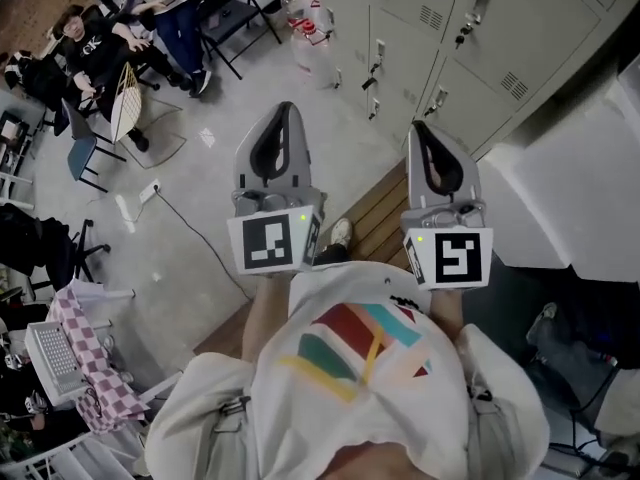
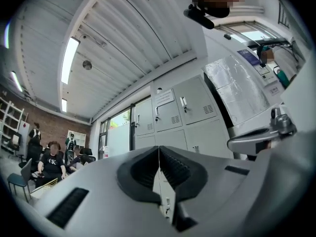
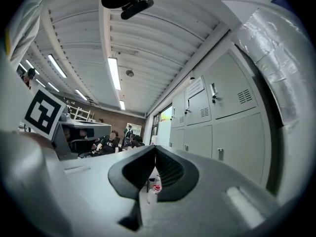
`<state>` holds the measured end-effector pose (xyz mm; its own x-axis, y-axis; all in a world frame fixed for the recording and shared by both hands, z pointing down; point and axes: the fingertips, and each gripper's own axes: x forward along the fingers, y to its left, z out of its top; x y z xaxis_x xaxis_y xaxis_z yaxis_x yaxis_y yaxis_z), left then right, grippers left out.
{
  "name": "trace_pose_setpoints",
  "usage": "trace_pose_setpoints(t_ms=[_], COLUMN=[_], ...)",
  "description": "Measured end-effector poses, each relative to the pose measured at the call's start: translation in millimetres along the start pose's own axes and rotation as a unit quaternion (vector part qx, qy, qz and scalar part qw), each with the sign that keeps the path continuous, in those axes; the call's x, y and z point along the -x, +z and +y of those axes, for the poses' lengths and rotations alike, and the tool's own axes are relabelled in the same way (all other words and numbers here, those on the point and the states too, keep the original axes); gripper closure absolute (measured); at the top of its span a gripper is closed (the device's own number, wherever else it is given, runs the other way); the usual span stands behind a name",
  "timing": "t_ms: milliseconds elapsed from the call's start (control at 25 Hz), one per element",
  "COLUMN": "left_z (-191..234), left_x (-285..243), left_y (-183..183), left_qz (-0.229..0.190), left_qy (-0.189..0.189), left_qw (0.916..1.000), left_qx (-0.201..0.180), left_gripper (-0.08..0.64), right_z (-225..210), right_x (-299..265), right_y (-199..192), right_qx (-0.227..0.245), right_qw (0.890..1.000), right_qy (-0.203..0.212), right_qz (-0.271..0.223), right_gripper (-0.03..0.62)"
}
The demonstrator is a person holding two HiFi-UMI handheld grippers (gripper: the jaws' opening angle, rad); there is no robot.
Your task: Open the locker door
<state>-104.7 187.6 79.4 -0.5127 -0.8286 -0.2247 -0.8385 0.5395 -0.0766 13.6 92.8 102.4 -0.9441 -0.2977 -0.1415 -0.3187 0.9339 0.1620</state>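
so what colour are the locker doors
The locker doors are plain light grey; they show best in the head view.

Left gripper closed, seemingly empty, lockers ahead

lockers: pale grey | left gripper: grey | cloth: pink-white check, seemingly | shirt: white, multicolour print

The grey floor carries a white power strip with its cable trailing away, a slatted wooden board, a black folding chair, bottles and, just beside them, grey lockers.
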Motion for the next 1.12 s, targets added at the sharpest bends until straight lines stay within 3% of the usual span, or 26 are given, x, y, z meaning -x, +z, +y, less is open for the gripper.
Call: trace_pose_setpoints(t_ms=[320, 480, 880, 1120], left_z=[50.7, 69.1, 104.2, 91.5], left_x=[-108.2, -139.6, -182.0, -185.9], left_y=[-25.2, -38.5, -69.2, -92.8], left_qz=[-0.018, -0.011, 0.018, 0.05], left_qy=[-0.049, -0.054, -0.061, -0.078], left_qw=[0.9983, 0.9978, 0.9956, 0.9933], left_qx=[0.027, 0.035, 0.068, 0.07], left_gripper=[0.545, 0.545, 0.545, 0.545], right_z=[0.4, 2.9, 1.7, 0.9], right_x=[-121.4, -159.7, -212.9, -207.9], right_y=[-11.2, -12.8, -42.8, -68.8], right_qx=[0.013, 0.009, -0.017, -0.035], right_qw=[1.0, 1.0, 1.0, 0.997], right_qy=[-0.006, -0.002, -0.009, -0.025], right_qz=[-0.002, -0.011, 0.022, 0.059], right_gripper=[0.588, 0.588, 0.588, 0.588])
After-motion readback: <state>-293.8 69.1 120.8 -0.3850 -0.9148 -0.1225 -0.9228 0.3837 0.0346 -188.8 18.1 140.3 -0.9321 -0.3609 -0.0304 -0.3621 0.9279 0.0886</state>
